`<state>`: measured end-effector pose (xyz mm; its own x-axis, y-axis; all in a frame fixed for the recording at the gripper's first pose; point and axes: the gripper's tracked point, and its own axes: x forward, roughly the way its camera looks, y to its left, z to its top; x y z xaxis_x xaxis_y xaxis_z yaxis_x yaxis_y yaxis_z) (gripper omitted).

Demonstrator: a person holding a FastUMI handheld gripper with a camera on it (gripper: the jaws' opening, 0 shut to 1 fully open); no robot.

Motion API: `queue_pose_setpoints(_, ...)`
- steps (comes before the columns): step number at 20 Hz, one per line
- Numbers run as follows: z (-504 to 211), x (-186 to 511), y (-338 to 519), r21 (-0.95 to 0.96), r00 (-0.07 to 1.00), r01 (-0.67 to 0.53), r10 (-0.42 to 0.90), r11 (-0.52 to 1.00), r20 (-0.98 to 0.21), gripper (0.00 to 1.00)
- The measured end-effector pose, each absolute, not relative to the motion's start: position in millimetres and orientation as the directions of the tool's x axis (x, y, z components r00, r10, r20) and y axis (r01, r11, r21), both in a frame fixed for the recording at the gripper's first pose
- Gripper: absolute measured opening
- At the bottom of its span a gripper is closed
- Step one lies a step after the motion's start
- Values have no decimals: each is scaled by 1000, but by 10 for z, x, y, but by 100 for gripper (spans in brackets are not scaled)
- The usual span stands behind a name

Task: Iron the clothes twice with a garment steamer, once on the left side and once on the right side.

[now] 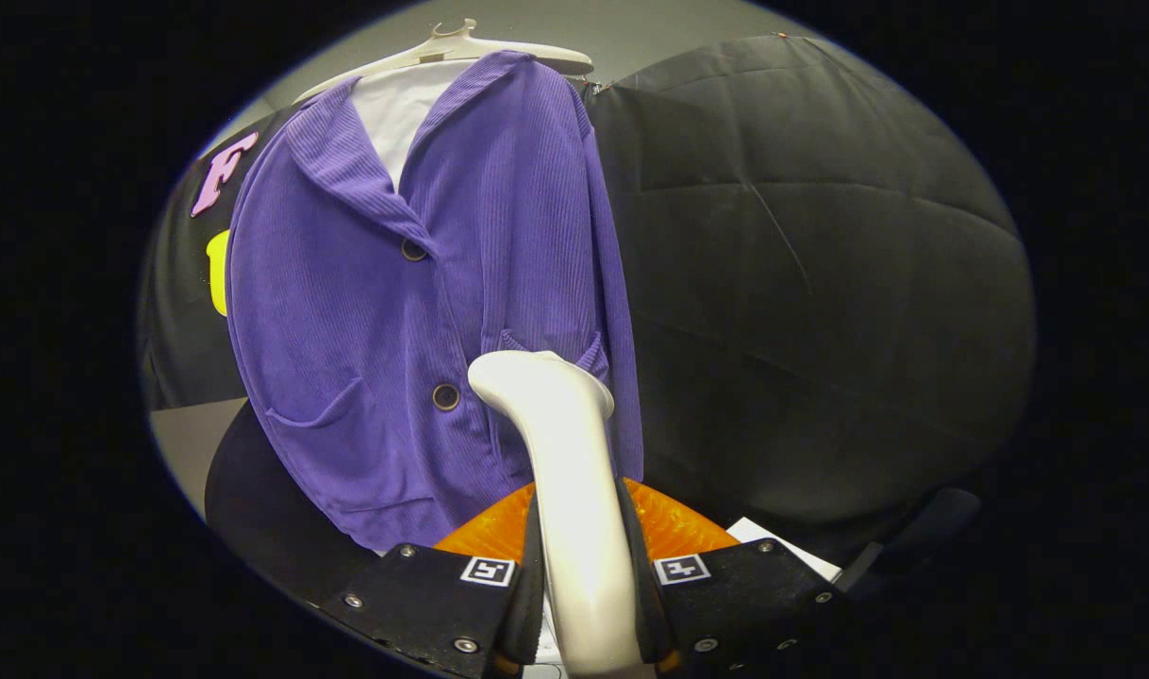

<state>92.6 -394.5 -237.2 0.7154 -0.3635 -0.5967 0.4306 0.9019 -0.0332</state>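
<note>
Hand-held gripper [584,604] fingers clamped, pointing forward and upward.

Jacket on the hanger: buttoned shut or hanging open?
Buttoned shut. The purple jacket hangs with its front panels overlapped, two dark buttons down the closure. The tool is shut on the steamer.

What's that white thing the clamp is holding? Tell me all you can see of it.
It is the steamer, a smooth, glossy white, plastic-looking wand. Its handle rises upright between the fingers of the gripper, which press on it from both sides. At the top it bends into a rounded head turned toward the jacket, near the lower button and a pocket. Whether the head touches the cloth I cannot tell. Its lower end is hidden.
</note>
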Motion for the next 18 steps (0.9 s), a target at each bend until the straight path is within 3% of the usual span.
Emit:
queue_pose_setpoints(6,-2594,702,-3854,-32,694,395,-321,918,-644,39)
queue_pose_setpoints(11,-2849,413,-3581,-58,678,276,-237,960,-695,39)
queue_pose_setpoints(18,-2657,-133,-3092,12,742,113,-77,993,-666,40)
